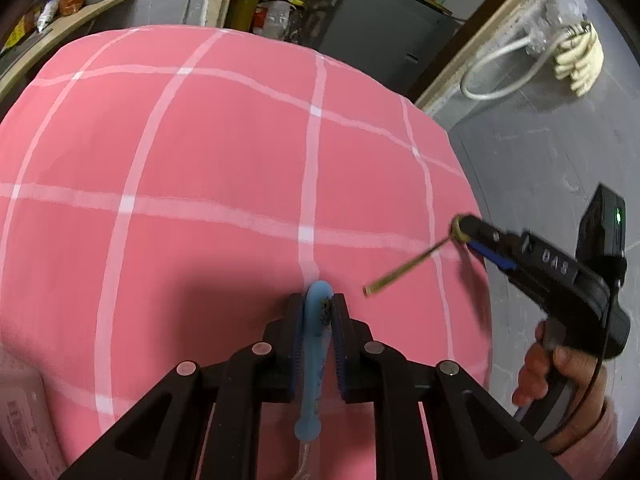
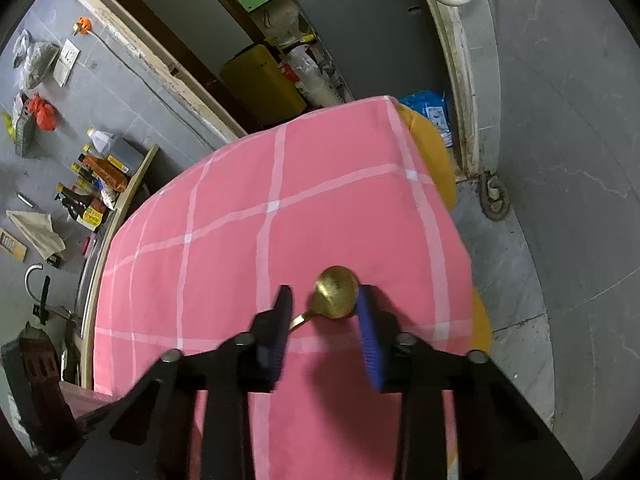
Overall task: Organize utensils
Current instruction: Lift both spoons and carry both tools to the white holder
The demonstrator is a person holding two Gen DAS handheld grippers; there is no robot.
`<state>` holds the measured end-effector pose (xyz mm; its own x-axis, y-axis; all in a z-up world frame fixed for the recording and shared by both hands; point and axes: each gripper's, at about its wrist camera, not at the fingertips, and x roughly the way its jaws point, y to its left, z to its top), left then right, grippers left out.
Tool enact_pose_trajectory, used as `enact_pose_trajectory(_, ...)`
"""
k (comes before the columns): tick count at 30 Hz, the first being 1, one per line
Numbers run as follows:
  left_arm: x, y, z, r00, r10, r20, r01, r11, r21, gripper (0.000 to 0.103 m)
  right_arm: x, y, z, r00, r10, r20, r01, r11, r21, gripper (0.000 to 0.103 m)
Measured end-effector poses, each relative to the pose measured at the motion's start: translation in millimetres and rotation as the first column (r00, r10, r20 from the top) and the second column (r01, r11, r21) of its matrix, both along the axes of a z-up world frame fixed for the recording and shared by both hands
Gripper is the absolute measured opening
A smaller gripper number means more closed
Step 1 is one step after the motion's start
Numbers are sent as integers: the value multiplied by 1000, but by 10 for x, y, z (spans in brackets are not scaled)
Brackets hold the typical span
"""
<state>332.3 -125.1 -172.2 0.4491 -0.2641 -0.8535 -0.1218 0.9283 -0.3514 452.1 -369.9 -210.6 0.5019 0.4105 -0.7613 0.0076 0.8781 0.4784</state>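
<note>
1. Left gripper [image 1: 316,312] clenched on blue utensil [image 1: 314,360], bottom centre, over pink checked cloth [image 1: 200,160].
2. Right gripper [image 2: 324,308] around gold spoon [image 2: 336,292]; jaws apart, bowl against right pad only, grip unconfirmed.
3. Centre bowl between pads, squeeze fully, lift level.

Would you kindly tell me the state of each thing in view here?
left claw: shut on the blue utensil.
blue utensil: clamped upright.
right claw: open around the gold spoon.
gold spoon: bowl inside the right claw, gap on one side, not clamped.
pink tablecloth: spread flat.
</note>
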Motion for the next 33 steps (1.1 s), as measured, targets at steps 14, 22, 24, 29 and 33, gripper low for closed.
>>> enact_pose_trajectory(14, 343, -51, 16, 999, 2, 53, -2, 1000, 1, 9, -70, -30, 93, 998, -29, 50, 26, 998, 50, 2)
enact_pose_trajectory(22, 113, 42, 272, 992, -25, 125, 30, 999, -33, 8, -363, 81, 527, 986, 9, 166, -11, 1000, 12, 2)
enact_pose_trajectory(24, 41, 53, 356, 989, -31, 144, 36, 999, -34, 8, -452, 125, 647, 980, 27, 195, -26, 1000, -7, 2)
enact_pose_trajectory(29, -157, 31, 536, 981, -63, 182, 67, 998, -19, 8, -706, 221, 919, 959, 90, 267, -69, 994, -85, 2)
enact_pose_trajectory(33, -428, 3, 675, 970, -112, 216, 108, 994, 32, 8, -930, 318, 1129, 938, 151, 313, -103, 981, -164, 2)
